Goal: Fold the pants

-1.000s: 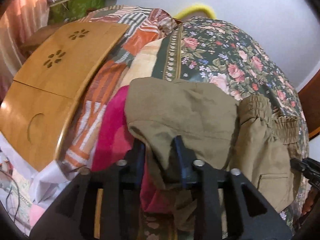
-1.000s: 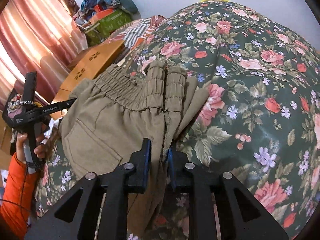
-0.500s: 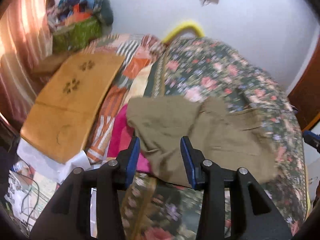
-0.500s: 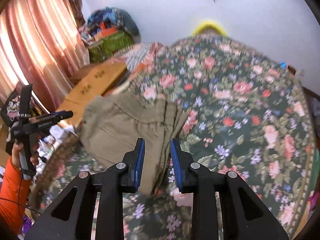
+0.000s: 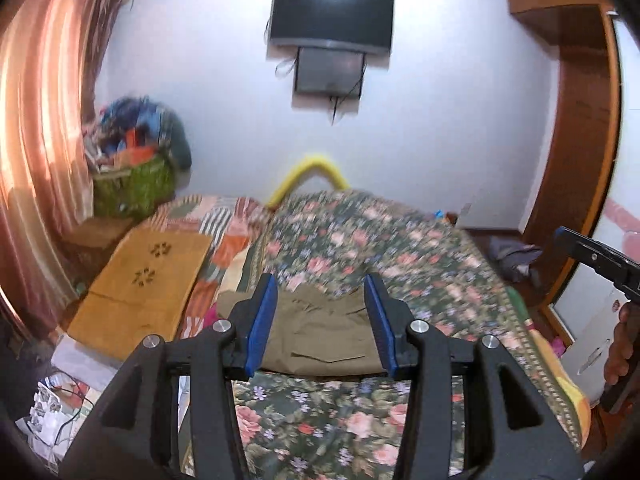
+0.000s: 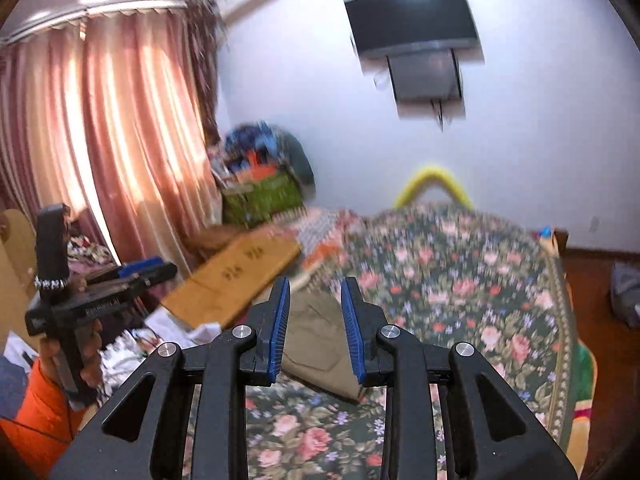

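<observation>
The olive-green pants (image 5: pixel 324 332) lie folded in a flat bundle on the floral bed cover (image 5: pixel 400 248), near its left front edge. My left gripper (image 5: pixel 320 284) hangs well above and behind them. Its jaws are opening, with nothing between the blue pads. In the right wrist view the pants (image 6: pixel 316 336) show far below my right gripper (image 6: pixel 315 282), which is open and empty. A hand in an orange sleeve holds the left gripper (image 6: pixel 100 292) at that view's left edge. The right gripper (image 5: pixel 592 256) shows at the left wrist view's right edge.
A wooden lap table (image 5: pixel 148 280) lies on striped bedding left of the pants. Pink cloth (image 5: pixel 210 314) peeks out beside them. Curtains (image 6: pixel 120 140) hang at the left, with a green bag (image 5: pixel 132 188) of clothes in the corner. A TV (image 5: pixel 332 20) is on the wall, a wardrobe (image 5: pixel 580 140) at right.
Both grippers have let go of the pants and risen up and back from the bed. The pants now lie flat, small and far below. Both jaws stand wider.
</observation>
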